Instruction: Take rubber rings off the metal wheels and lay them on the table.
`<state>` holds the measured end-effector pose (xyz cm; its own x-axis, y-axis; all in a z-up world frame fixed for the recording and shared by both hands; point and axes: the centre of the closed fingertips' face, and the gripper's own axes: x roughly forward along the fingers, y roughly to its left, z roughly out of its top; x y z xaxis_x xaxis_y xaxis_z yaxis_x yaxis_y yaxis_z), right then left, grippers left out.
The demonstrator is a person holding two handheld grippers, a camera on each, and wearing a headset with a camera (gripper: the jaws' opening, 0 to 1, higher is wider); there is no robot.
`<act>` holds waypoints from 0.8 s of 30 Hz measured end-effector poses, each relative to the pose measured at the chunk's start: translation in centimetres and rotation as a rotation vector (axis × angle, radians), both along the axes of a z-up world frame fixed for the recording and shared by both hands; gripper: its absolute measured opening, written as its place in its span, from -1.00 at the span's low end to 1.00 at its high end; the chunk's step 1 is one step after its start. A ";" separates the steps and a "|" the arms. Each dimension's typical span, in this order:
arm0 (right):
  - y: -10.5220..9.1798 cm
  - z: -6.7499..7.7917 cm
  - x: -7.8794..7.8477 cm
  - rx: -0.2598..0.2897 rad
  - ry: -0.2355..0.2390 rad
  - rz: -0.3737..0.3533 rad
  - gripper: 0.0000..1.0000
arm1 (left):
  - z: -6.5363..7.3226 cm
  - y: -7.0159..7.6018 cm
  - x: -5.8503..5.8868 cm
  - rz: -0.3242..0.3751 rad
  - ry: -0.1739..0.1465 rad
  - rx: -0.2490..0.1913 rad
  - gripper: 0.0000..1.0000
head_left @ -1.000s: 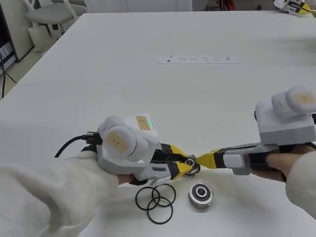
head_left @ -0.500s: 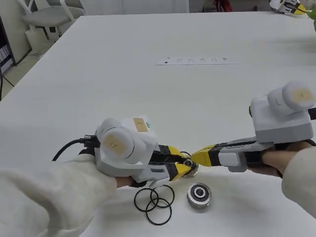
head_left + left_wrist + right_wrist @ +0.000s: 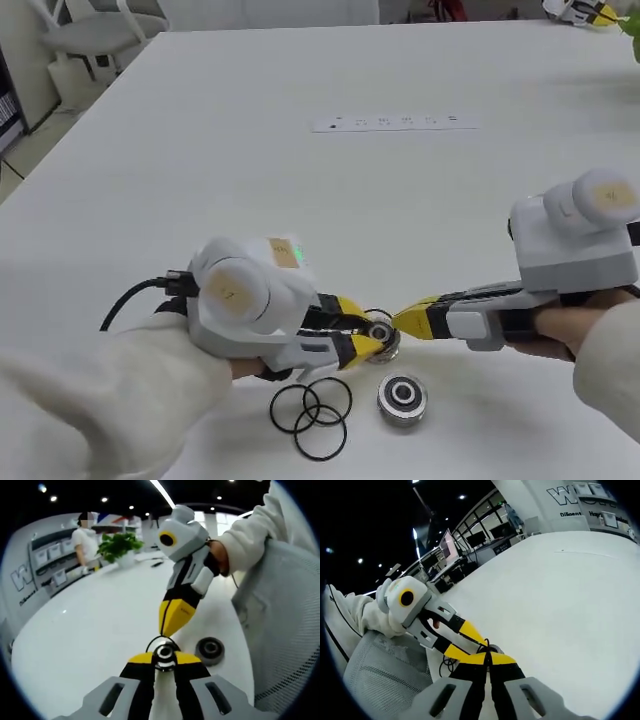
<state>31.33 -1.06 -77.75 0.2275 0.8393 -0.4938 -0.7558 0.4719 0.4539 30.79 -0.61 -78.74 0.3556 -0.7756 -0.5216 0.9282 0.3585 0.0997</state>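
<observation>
My left gripper (image 3: 372, 336) is shut on a small metal wheel (image 3: 383, 335) held just above the white table (image 3: 300, 180). In the left gripper view the wheel (image 3: 164, 654) sits clamped between the yellow tips of the left gripper (image 3: 164, 658). My right gripper (image 3: 402, 322) meets it from the right, shut, pinching the thin black rubber ring (image 3: 158, 641) that stands up off the wheel's rim. The right gripper (image 3: 489, 656) has its jaws together at that ring (image 3: 487, 645). Three loose rubber rings (image 3: 312, 406) lie on the table in front. A second wheel (image 3: 402, 394) rests beside them.
A white power strip (image 3: 392, 123) lies at the table's middle far side. A black cable (image 3: 128, 300) trails left from the left gripper. A chair (image 3: 90, 30) stands beyond the far left corner. A plant (image 3: 119, 545) and a person (image 3: 85, 535) are in the background.
The head view has shifted a little. Both grippers stay joined at the wheel, almost where they were.
</observation>
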 end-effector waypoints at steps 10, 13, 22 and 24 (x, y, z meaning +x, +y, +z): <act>-0.1 1.9 0.8 0.053 0.004 -0.056 -1.00 | 3.7 2.1 1.4 0.044 -0.059 -0.051 -0.47; 0.5 2.8 0.6 0.074 -0.003 -0.052 -1.00 | 4.8 2.9 1.6 0.063 -0.063 -0.078 -0.38; 1.9 3.9 -0.1 0.092 -0.016 -0.011 -1.00 | 7.8 4.0 1.3 0.081 -0.073 -0.165 -0.05; 2.1 3.9 -0.3 0.094 -0.013 -0.004 -1.00 | 8.1 4.4 1.1 0.081 -0.072 -0.167 0.01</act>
